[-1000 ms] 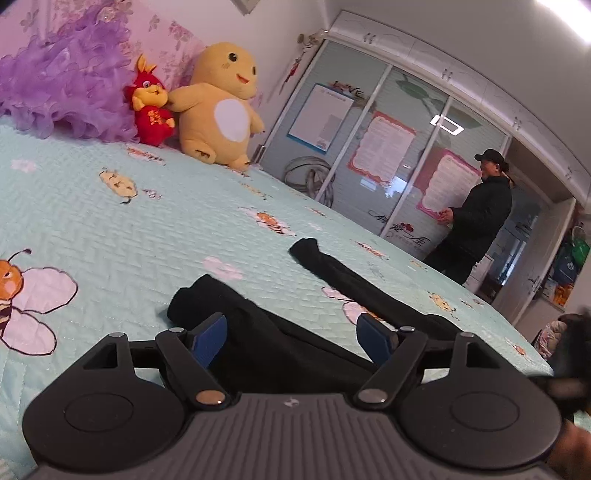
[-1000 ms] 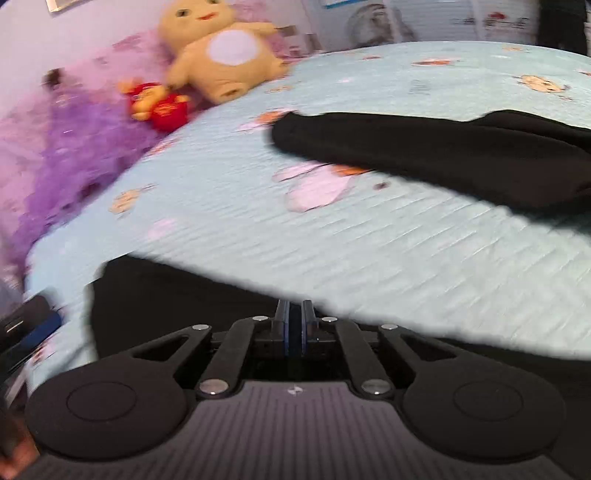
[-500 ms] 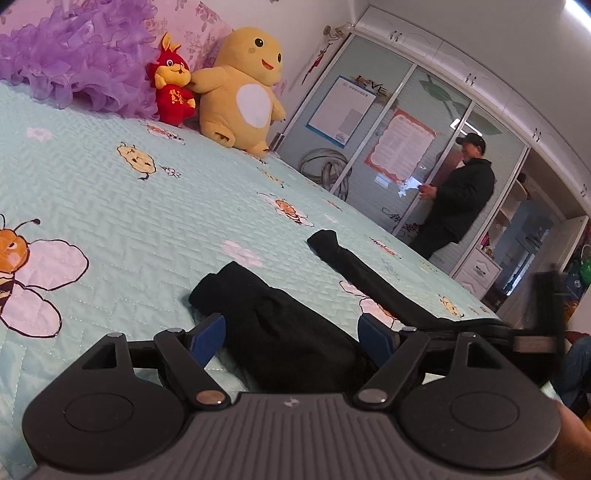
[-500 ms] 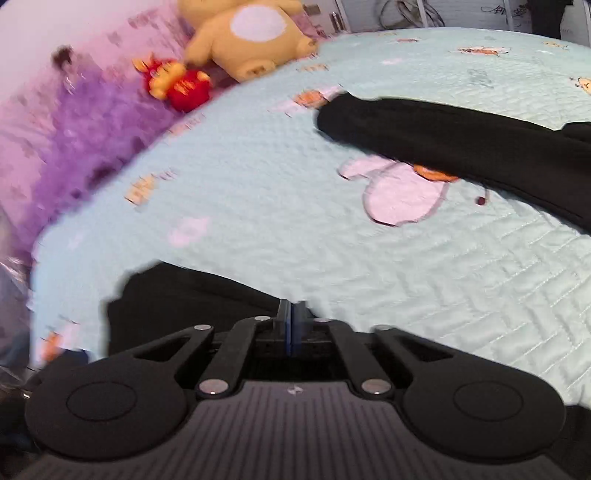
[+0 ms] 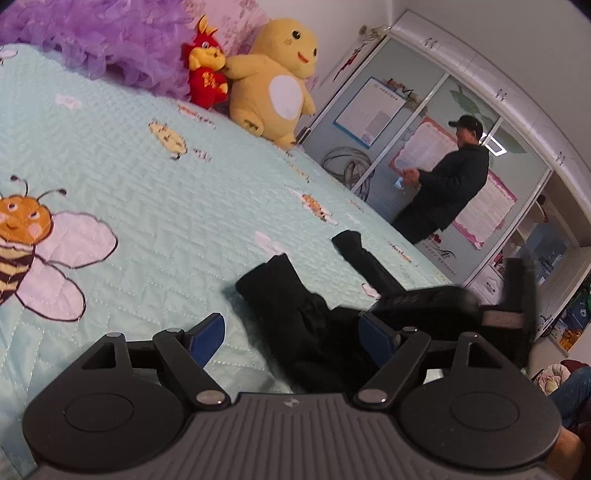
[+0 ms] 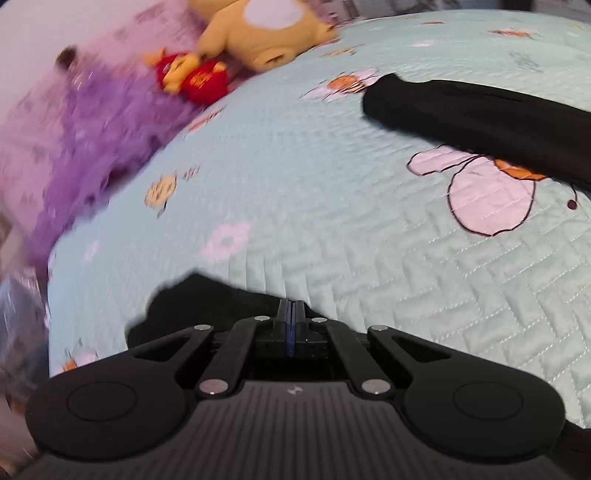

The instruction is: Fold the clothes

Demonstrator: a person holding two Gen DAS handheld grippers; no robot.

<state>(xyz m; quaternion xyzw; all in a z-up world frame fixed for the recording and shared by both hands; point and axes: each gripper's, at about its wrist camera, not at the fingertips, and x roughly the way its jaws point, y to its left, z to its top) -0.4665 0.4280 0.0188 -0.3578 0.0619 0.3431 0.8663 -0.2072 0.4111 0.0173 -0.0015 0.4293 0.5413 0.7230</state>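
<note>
Black garment [image 5: 295, 325] is seen lying on the bed [image 5: 147, 206], spread with two long parts (legs or sleeves, not certain which): one reaching far-left [image 5: 273, 277], the other further right [image 5: 364, 260].

L gripper [image 5: 291, 334]: fingers wide apart, hovering low over the near bulk of the cloth; nothing held betw. them. R gripper [image 6: 290, 314]: fingers pressed together; black cloth [image 6: 207, 295] shows just beyond and under the tips, so a pinch on a garment edge is judged likely. Strong blur in the R view, esp. at left, suggests the R hand is moving. In the L view a blurred dark shape at right [image 5: 517, 295] is taken to be the R gripper.

Step in hand (judged): garment being arranged or drawn by an R-held edge, L gripper free to take a second edge. Whether this is laying flat for a fold or a fold under way cannot be settled; no crisp fold line is visible.

Next move calls for: L fingers to be closed on an edge near the same end, cloth kept taut betw. both grips so soft fabric doesn't bunch.

Containers: none seen. Plush toys [image 5: 273, 85] and purple ruffle [image 5: 103, 33] at far end of bed, well apart from the garment. A person [image 5: 443, 184] stands beyond the bed.
</note>
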